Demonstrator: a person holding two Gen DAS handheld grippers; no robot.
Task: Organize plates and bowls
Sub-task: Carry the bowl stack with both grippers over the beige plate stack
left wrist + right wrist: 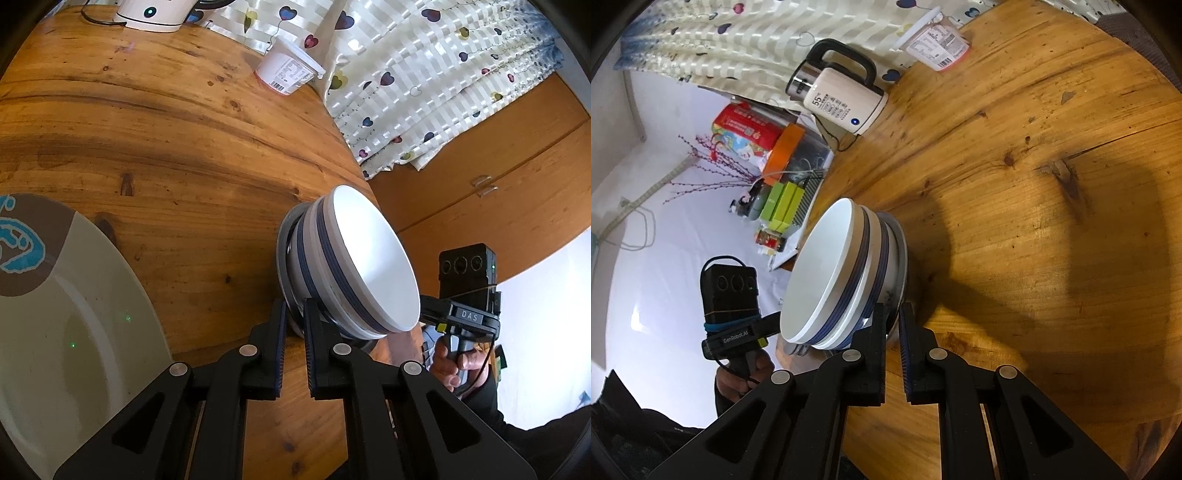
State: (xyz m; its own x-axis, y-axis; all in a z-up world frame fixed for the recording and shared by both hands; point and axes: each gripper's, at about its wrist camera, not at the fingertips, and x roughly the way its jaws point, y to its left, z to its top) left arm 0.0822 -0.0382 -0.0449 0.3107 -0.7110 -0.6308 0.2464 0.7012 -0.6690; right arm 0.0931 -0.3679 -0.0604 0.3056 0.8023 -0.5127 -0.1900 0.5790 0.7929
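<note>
Nested bowls [354,266] on table [177,140] edge — plate [74,332] leftward, apart

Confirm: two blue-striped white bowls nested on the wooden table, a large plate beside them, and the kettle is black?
Not quite: the kettle has a cream-white body; only its handle and lid are black, as the right wrist view shows. The rest holds: the blue-striped white bowls sit nested on the wooden table, with the large plate beside them.

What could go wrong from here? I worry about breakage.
1. The left gripper and right gripper each pinch only the thin rim of the grey dish under the bowls; it may slip.
2. The stack sits at the table edge, so a slip could send it off.
</note>
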